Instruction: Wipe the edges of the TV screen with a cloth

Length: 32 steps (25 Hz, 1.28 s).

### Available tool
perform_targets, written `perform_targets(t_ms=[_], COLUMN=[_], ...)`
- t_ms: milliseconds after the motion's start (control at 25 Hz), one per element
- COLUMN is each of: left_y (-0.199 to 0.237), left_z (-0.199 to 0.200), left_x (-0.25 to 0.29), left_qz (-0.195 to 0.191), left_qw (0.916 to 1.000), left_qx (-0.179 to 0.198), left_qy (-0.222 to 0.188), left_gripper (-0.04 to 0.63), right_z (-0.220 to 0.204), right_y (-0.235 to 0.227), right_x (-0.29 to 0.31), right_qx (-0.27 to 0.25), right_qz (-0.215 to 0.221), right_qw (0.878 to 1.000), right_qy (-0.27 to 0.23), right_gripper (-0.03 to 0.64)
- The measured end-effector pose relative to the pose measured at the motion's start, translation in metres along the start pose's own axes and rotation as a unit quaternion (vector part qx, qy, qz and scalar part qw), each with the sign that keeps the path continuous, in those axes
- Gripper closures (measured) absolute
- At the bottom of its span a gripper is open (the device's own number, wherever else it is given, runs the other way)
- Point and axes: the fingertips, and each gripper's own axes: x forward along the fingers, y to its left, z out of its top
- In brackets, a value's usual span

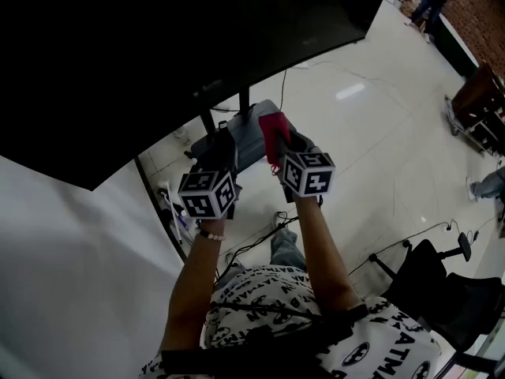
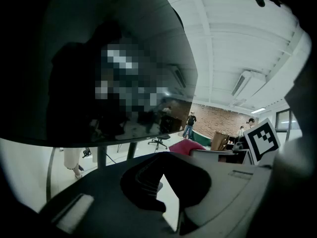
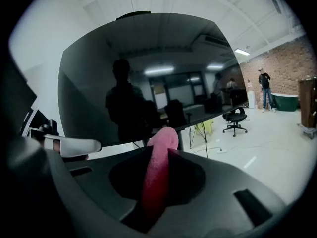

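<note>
Two grippers held up side by side, just under lower edge of TV screen [image 1: 158, 46], marker cubes facing head cam. Right gripper [image 1: 276, 136] clamped on pink cloth [image 3: 156, 175]: seen in right gripper view pinched upright btwn jaws, rounded top end poking past tips and overlapping screen's bottom edge in that view. Near that edge, but in head view short of it; contact not confirmable.

Left gripper [image 2: 163, 157] closed, tips together, nothing held; only a thin wedge of pale floor [image 1: 379, 133] visible btwn fingers lower down. Placed just left of right gripper, close but apart.

Screen dark & glossy, w/ reflections of room and a person's silhouette; carried on black stand [image 1: 207, 121], legs down to floor. White panel [image 1: 63, 251] below screen at left.

Bare forearms below cubes, bead bracelet [image 1: 210, 234] on left wrist, black-and-white print shirt [image 1: 260, 306] at bottom of head view. Cables [image 1: 256, 245] on floor near stand foot.

Black office chair [image 3: 234, 120] in bg beyond screen's right end, brick wall [image 3: 282, 76] farther back w/ people [image 3: 264, 88] standing by it. Another dark chair [image 1: 442, 290] at lower right of head view.
</note>
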Motion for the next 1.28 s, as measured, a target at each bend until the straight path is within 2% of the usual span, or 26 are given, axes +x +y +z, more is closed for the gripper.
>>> perform_targets(t_ms=[120,440,840,1040,1280], left_y=[-0.005,-0.005,0.013,0.012,0.012], left_z=[0.000,-0.002,0.001,0.010,-0.001], left_x=[0.016,0.046,0.061,0.074,0.084], left_qz=[0.009,0.036,0.070,0.085,0.119], left_qw=[0.9999,0.9991,0.9970,0.9956,0.9914], left_qx=[-0.013,-0.013,-0.020,-0.033,-0.051], left_qy=[0.005,0.016,0.027,0.025,0.022], left_gripper=[0.597,0.597,0.597,0.597,0.597], right_z=[0.002,0.013,0.004,0.010,0.009], right_y=[-0.016,-0.029,-0.036,-0.040,-0.052], right_x=[0.017,0.071,0.144,0.157,0.163], right_qx=[0.001,-0.023,0.018,0.001,0.000], right_qz=[0.005,0.029,0.063,0.074,0.095], right_qw=[1.000,0.999,0.996,0.995,0.993], right_qy=[0.010,0.020,0.058,0.065,0.066], right_gripper=[0.554,0.552,0.552,0.552,0.552])
